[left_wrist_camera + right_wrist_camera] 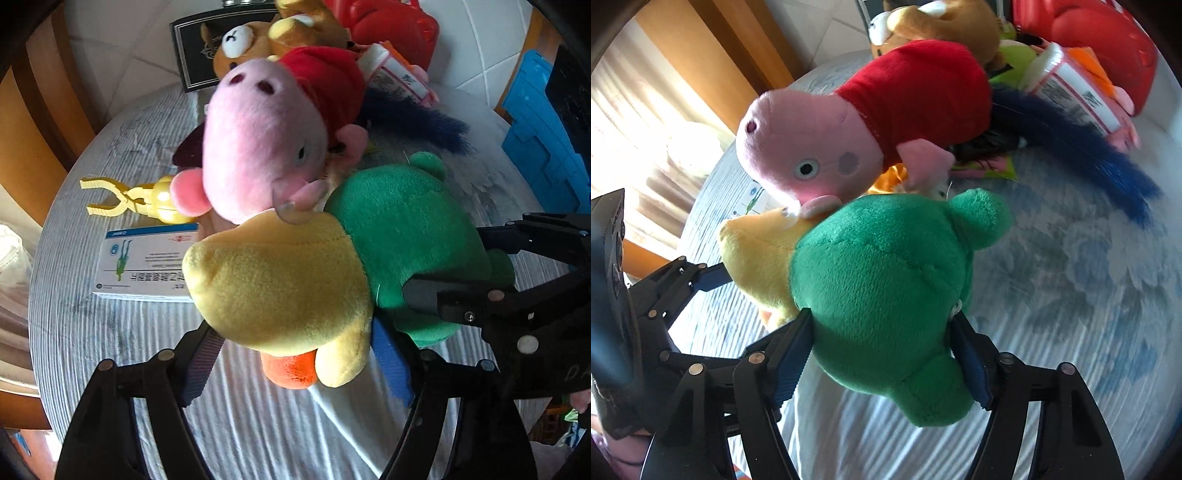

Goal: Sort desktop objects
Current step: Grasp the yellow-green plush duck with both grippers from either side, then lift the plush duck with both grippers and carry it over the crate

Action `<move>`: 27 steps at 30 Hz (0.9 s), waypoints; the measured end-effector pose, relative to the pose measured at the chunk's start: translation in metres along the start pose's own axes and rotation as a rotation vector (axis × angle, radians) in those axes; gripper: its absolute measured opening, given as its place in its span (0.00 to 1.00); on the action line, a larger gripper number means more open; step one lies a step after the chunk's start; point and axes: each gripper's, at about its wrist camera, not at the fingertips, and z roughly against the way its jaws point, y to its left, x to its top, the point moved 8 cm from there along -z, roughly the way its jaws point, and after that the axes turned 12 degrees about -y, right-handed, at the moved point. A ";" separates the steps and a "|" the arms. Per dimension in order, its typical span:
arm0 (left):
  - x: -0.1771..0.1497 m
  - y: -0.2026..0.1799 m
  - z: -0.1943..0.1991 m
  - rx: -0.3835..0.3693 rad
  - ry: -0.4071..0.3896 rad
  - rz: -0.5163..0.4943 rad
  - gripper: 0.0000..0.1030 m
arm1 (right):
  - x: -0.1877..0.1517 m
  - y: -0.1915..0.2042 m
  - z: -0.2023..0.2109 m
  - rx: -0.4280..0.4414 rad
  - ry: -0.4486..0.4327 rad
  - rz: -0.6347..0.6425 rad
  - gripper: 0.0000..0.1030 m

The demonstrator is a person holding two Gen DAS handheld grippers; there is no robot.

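Two grippers pinch one plush: a green-and-yellow toy (332, 258) with an orange foot. In the left wrist view, the left gripper (295, 354) clamps its yellow half at centre, while the right gripper (454, 266) bites the green half from 3 o'clock. A pink pig plush (258, 147) presses against it at 12 o'clock; bare tablecloth (110, 332) lies toward 8 o'clock, beside a medicine box (144, 262) and yellow clip (125, 201).

In the right wrist view, the right gripper (882, 354) squeezes the green body (879, 295); open floral cloth (1089, 295) spreads toward 3 o'clock.
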 end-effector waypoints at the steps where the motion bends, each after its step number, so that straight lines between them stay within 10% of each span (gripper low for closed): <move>1: -0.002 -0.006 0.002 -0.005 0.002 -0.004 0.74 | -0.004 -0.003 0.004 -0.002 0.001 -0.004 0.69; 27: 0.078 -0.180 0.111 -0.065 -0.309 -0.203 0.74 | -0.009 -0.073 0.193 -0.102 -0.338 -0.046 0.68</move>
